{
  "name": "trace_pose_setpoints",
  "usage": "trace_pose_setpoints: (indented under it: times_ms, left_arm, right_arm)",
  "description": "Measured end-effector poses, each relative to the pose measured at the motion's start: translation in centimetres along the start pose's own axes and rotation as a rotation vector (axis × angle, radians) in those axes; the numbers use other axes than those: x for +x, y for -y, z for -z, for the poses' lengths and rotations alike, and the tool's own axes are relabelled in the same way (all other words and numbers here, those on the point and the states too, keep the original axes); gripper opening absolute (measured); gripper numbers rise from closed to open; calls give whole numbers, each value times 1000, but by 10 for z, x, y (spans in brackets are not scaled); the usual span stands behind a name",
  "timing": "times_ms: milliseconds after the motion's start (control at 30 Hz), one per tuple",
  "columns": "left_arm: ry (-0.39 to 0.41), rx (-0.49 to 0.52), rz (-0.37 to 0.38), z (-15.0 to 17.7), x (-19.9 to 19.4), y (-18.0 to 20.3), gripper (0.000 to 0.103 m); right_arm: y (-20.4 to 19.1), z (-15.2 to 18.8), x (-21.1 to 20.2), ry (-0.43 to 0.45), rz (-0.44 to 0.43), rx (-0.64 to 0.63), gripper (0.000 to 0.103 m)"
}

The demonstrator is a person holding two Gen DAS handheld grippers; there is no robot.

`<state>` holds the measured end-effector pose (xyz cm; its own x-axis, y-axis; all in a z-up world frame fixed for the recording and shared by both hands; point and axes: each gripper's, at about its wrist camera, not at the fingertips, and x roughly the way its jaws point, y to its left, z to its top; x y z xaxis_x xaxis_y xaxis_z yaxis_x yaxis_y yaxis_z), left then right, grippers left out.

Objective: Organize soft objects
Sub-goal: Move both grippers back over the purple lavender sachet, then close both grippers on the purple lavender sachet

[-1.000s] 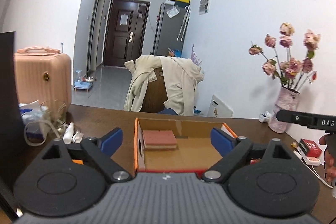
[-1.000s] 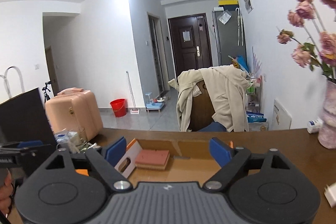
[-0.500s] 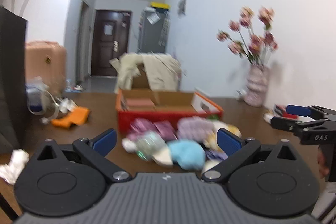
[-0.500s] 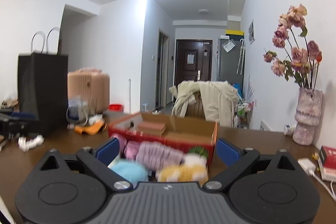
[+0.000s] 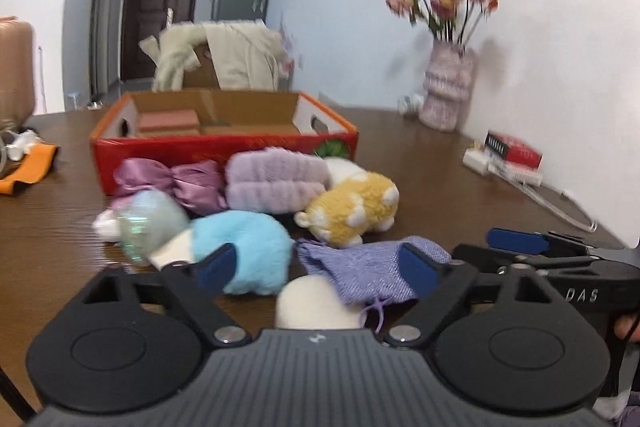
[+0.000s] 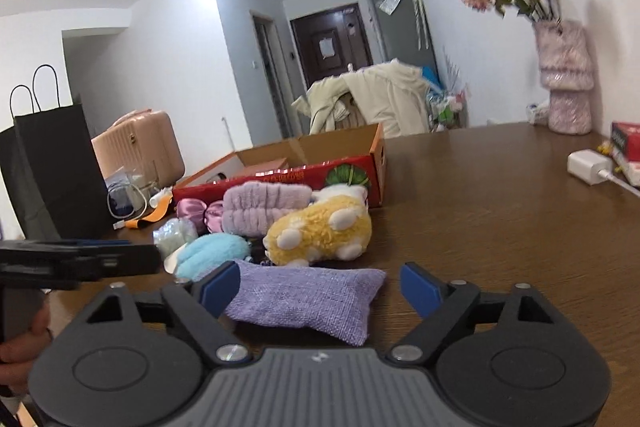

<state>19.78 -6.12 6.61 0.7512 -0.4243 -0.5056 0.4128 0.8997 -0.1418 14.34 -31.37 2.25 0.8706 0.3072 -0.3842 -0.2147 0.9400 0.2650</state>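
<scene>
- The left hand-held gripper hangs low over the dark brown wooden counter; its blue-padded jaws stand apart and are closing. Between them lie a round white plush ball and the near corner of a lilac woven fabric pouch, neither pressed by the pads.
- The right hand-held gripper has its jaws apart and closing as well; the lilac woven fabric pouch lies flat on the counter between them, its left end just beside the left pad, the right pad clear of it.
- The soft things sit in a loose heap on the counter in front of an open red-and-orange cardboard box.
- A fluffy light-blue plush toy lies just behind the left gripper's left finger, next to a pale green translucent bundle.
- A yellow-and-white plush animal lies on its side beyond the pouch, touching a lilac ribbed plush headband.
- A shiny pink-purple satin scrunchie rests against the box's front wall.
- Inside the box lies a pink flat block at the far left.
- A pink textured vase of dried pink roses stands by the white wall, well apart from the heap.
- A red small box and a white charger lie near the wall.
- A black paper bag stands at the counter's left side.
</scene>
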Motion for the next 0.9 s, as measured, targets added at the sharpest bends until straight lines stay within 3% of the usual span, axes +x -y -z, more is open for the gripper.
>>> trace_pose_setpoints:
  times_ms: [233,300,400,500,900]
  left_arm:
    - [-162,4,53,-7,50,3,68]
    - [-189,5,61,-8,55,4,51]
    - [-202,27,67,-11,62,10,33]
    - [-207,31,86,-15,64,13,16]
    - [-190,49,143,-17,63,24,8]
  right_arm:
    - [15,-3,37,-128,-37,16,61]
    - [22,-3,42,-153,-81,60,53]
    - [26,-2,46,-169,-115,83,45]
    - [27,-1,49,-178,-134,96,43]
    - [32,0,46,-166,-128,130,37]
